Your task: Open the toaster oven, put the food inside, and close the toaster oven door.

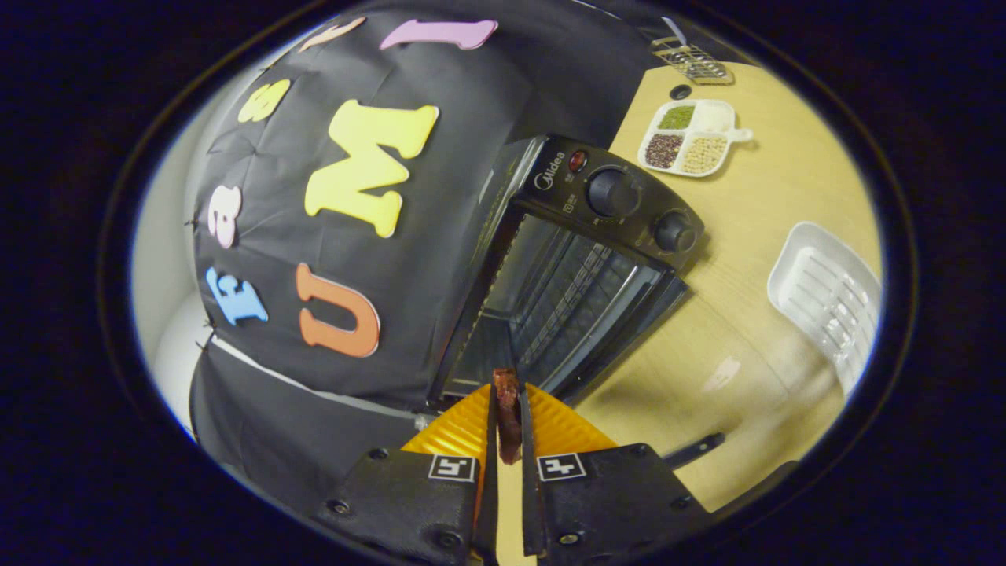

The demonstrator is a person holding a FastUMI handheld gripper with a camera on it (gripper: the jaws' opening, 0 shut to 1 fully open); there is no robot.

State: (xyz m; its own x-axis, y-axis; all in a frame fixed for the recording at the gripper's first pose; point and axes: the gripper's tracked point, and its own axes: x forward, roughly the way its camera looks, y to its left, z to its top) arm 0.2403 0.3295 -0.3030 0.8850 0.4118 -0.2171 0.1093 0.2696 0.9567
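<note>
Oven door: the toaster oven (574, 267) stood open on the table (754, 314), so opening looked done.
Claw: the gripper (508, 401) pinched the food (508, 413) between narrow fingers, just before the oven mouth.
Left: placing food inside, closing door.

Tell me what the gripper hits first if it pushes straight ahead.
Probably nothing at first: the gripper, shut on the food, points into the toaster oven's open mouth. Farther in, likely the wire rack, though depth is unclear.
</note>
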